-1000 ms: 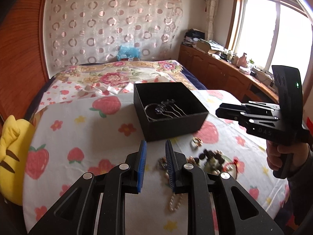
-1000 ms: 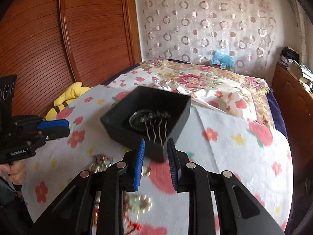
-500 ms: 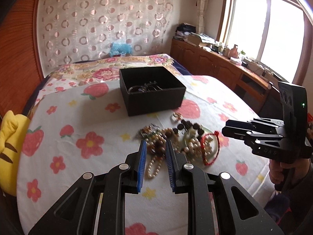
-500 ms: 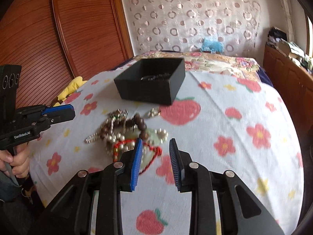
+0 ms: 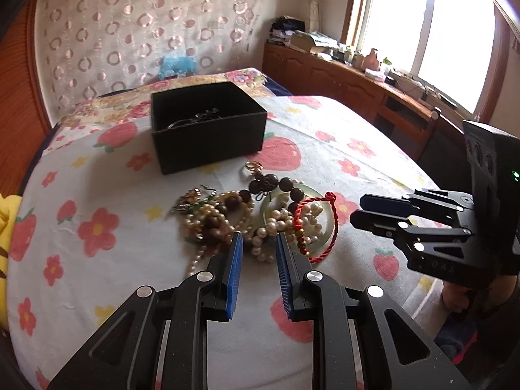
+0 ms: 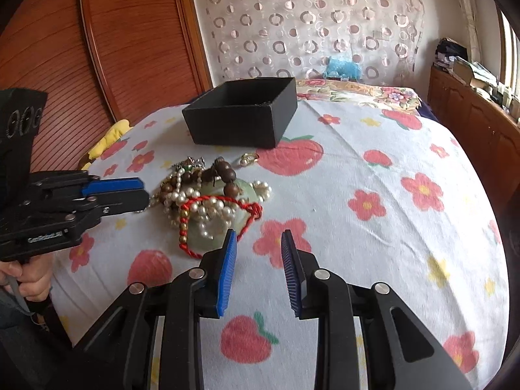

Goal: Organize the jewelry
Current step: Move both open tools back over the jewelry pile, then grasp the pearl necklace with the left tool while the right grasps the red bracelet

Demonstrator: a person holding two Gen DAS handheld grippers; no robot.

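With both my left gripper (image 5: 259, 243) and right gripper (image 6: 258, 243) parted and empty, I risk snagging several strands from the tangled jewelry pile (image 5: 256, 217) instead of one.

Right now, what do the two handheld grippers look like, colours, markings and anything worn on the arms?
Both are matte black frames with silver rivets and two fingers lined with ribbed blue pads. The left gripper has white lettering on its side and a black upright block behind it; a dark sleeve shows below. The right gripper has faint embossed lettering and a similar black block with a green light.
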